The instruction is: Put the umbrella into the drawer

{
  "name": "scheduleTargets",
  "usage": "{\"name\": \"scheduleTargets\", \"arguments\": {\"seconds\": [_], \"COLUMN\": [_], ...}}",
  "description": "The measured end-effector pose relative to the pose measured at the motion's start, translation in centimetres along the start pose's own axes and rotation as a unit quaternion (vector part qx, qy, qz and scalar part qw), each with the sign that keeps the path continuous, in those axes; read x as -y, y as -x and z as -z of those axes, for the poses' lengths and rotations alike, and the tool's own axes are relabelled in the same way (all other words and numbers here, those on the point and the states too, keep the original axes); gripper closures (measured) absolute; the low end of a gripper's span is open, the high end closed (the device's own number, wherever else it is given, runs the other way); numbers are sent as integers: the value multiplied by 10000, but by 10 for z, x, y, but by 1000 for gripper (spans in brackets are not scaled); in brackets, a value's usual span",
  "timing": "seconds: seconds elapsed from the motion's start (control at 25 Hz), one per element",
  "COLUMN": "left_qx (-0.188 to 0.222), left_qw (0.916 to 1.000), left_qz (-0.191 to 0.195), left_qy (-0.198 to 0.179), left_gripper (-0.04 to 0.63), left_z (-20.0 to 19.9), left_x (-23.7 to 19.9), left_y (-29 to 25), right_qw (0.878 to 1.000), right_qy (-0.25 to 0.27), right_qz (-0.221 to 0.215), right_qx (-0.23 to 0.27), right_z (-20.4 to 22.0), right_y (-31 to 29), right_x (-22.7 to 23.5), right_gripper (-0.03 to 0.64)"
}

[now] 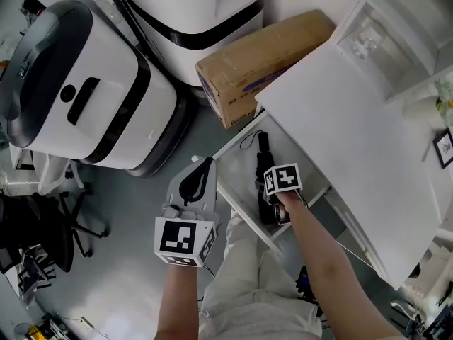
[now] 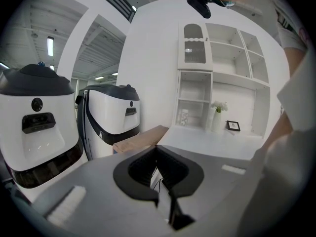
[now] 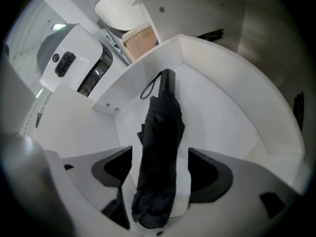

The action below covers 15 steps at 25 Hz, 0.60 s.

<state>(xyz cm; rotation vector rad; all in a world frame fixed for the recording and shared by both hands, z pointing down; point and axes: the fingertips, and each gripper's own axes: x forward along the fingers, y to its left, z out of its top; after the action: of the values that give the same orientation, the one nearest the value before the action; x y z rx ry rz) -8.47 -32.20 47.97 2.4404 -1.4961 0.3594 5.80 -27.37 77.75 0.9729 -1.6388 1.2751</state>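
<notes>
A folded black umbrella [image 1: 263, 160] lies lengthwise on the floor of the open white drawer [image 1: 239, 210], under the white tabletop's edge. Its handle and wrist strap point toward the far end. My right gripper [image 1: 274, 202] hangs over the umbrella's near end and points steeply down. In the right gripper view the umbrella [image 3: 160, 142] runs between the jaws of the right gripper [image 3: 160, 177], which stand wide with white drawer floor [image 3: 222, 112] showing on both sides of the fabric. My left gripper [image 1: 205, 165] is held off the drawer's left corner, above the floor, shut and empty [image 2: 157, 154].
The white tabletop [image 1: 354, 133] overhangs the drawer on the right. A cardboard box [image 1: 262, 55] sits just behind the drawer. Two large white-and-black machines [image 1: 92, 91] [image 1: 205, 6] stand to the left and behind. A white shelf unit [image 2: 222, 83] stands on the tabletop.
</notes>
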Motion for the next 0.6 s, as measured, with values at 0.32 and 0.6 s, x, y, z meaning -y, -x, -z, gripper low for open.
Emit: {"name": "scheduleTargets", "arguments": {"seconds": [0.32, 0.6], "left_qx": [140, 265], "left_qw": [9999, 9996], "left_qz": [-15, -17], "left_qy": [-81, -120], "left_gripper": [586, 586], "left_z": [-21, -36], "left_x": [3, 6], "left_y": [7, 13], "right_qw": [9995, 9987], "right_qy": [106, 182], "right_qz": [-8, -66], "right_qx": [289, 473], "right_z": [-9, -19], "right_y": [27, 53], "right_x": [-9, -17], "right_gripper": [296, 298]}}
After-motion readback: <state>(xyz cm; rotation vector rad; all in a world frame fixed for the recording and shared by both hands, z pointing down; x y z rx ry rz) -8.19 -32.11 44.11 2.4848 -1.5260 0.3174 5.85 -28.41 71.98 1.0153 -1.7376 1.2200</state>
